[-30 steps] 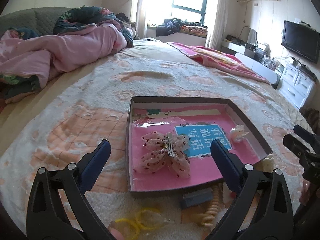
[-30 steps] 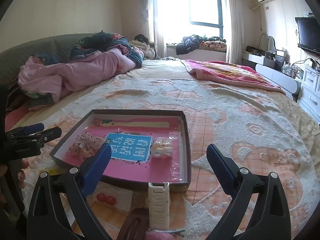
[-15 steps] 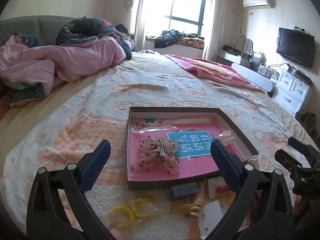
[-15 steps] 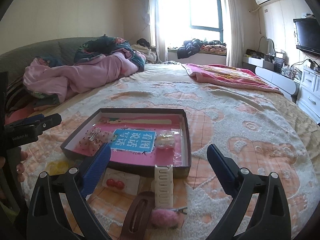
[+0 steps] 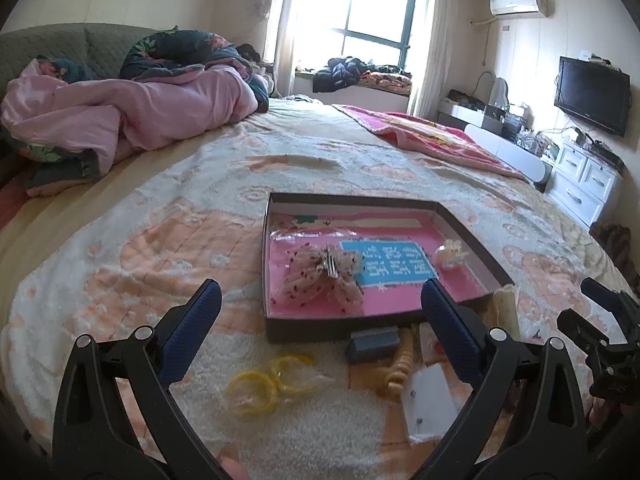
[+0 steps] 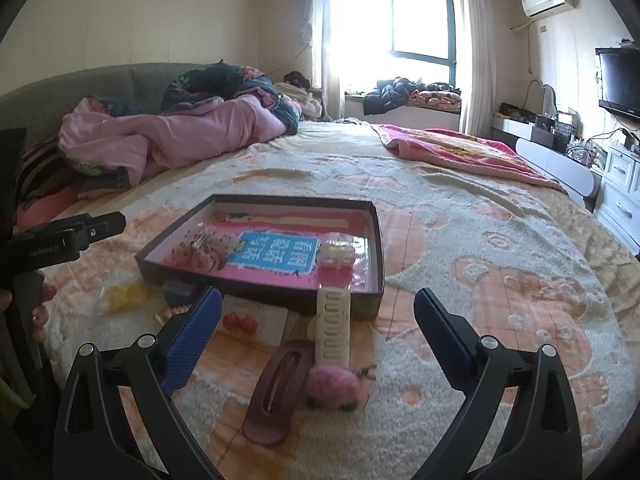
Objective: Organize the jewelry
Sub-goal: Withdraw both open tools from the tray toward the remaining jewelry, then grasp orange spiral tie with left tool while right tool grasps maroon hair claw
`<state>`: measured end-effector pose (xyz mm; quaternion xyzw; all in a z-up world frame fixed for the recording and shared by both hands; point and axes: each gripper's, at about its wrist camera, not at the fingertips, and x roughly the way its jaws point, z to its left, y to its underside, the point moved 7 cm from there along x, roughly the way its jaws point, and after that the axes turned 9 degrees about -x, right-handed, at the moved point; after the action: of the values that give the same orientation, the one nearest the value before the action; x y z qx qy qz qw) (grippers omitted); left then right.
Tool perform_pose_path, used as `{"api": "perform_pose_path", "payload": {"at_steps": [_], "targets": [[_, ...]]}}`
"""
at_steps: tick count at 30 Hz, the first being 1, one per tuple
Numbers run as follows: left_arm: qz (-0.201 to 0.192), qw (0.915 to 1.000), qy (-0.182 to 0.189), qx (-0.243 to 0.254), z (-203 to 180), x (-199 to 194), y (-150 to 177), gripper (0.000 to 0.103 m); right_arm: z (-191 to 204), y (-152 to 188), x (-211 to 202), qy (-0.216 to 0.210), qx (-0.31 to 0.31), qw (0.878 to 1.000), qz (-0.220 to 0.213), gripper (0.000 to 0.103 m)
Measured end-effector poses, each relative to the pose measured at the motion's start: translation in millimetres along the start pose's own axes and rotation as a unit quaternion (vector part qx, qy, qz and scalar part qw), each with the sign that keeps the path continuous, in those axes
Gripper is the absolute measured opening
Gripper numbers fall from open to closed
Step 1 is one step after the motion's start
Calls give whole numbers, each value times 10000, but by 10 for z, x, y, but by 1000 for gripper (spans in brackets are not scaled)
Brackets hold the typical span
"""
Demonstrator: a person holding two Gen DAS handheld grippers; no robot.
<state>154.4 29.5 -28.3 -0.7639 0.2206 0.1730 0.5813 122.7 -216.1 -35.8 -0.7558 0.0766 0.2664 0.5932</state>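
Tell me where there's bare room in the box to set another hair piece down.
In the box, the near right corner is bare pink, between the blue label and the right wall. The near strip in front of the bow is free too. The left half is crowded by the bow, and the cream clip sits by the right wall.

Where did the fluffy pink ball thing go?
The pink pompom lies on the blanket in front of the box, seen low in the right wrist view, touching the brown hair clip on its left and just below the cream comb.
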Motion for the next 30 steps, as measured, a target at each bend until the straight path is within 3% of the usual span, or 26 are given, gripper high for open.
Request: {"api": "perform_pose_path", "payload": {"at_steps": [13, 15, 25, 30], "targets": [[419, 9982, 246, 350, -172, 25, 332, 91, 157, 356, -51, -229, -33, 9988, 438, 93], [497, 9974, 292, 429, -213, 48, 385, 91, 177, 401, -47, -292, 9, 9983, 507, 89], [1002, 9914, 353, 764, -308, 262, 644, 56, 271, 578, 127, -561, 166, 9941, 910, 71], [1192, 9881, 404, 879, -345, 371, 735, 47, 287, 635, 208, -596, 190, 9930, 1004, 63]]}}
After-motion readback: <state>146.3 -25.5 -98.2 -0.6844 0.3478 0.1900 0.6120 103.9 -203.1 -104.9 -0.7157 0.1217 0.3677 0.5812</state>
